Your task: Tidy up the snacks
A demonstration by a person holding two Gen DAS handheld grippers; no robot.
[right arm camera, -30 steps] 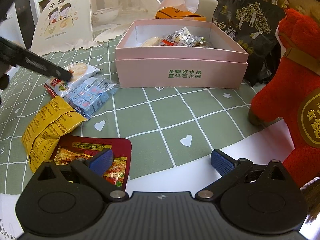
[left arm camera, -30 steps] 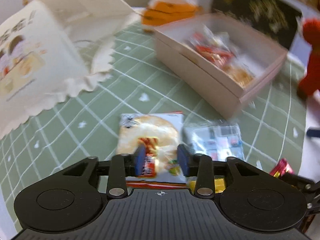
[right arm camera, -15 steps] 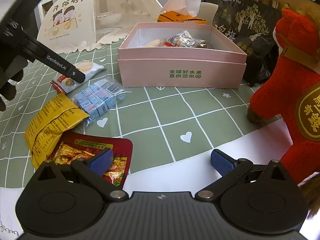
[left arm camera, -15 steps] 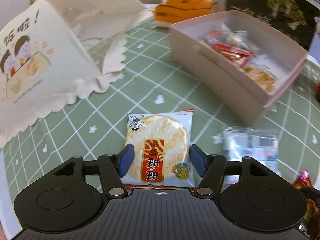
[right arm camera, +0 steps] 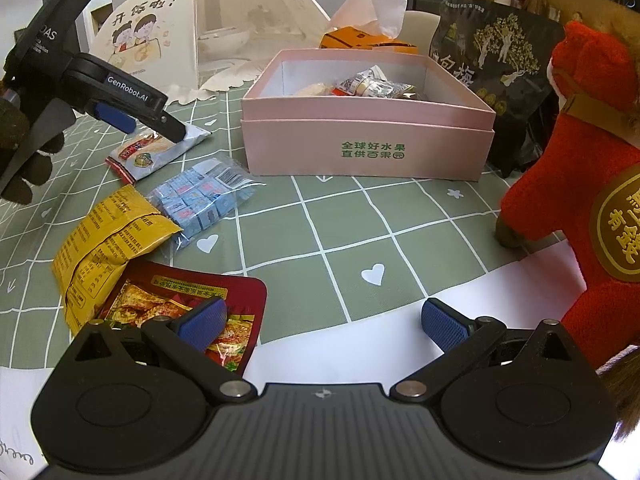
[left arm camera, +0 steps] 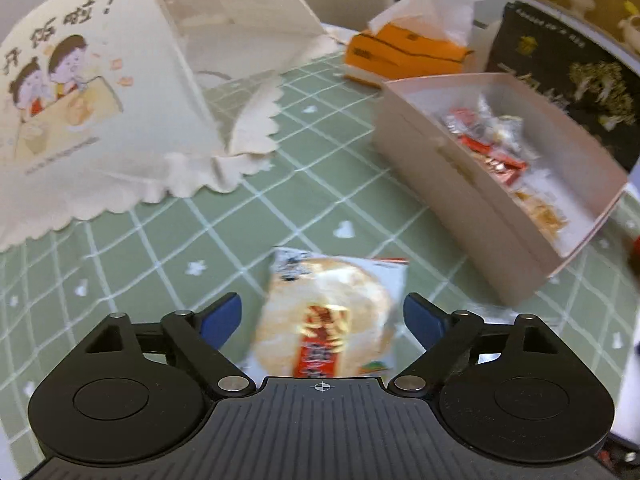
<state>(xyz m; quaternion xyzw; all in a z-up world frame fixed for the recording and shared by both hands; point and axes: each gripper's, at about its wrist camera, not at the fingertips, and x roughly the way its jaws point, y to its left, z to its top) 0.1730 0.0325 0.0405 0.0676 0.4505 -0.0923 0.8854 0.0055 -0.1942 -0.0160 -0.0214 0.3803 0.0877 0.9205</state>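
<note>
A rice-cracker packet (left arm camera: 326,316) lies flat on the green checked tablecloth, between the open jaws of my left gripper (left arm camera: 322,316), which hovers just above it; it also shows in the right wrist view (right arm camera: 156,150) under the left gripper (right arm camera: 140,116). The pink box (right arm camera: 366,148) holds several snacks (left arm camera: 488,148). My right gripper (right arm camera: 322,322) is open and empty near the table's front edge. A red packet (right arm camera: 180,304), a yellow bag (right arm camera: 108,240) and a clear bag of blue sweets (right arm camera: 200,196) lie left of it.
A mesh food cover (left arm camera: 100,92) stands at the back left. An orange tissue box (left arm camera: 404,52) and a black bag (right arm camera: 500,56) stand behind the pink box. A red plush toy (right arm camera: 580,184) stands at the right.
My left gripper has opened wide around the rice-cracker packet and drawn back and up a little. The right gripper has barely moved.
</note>
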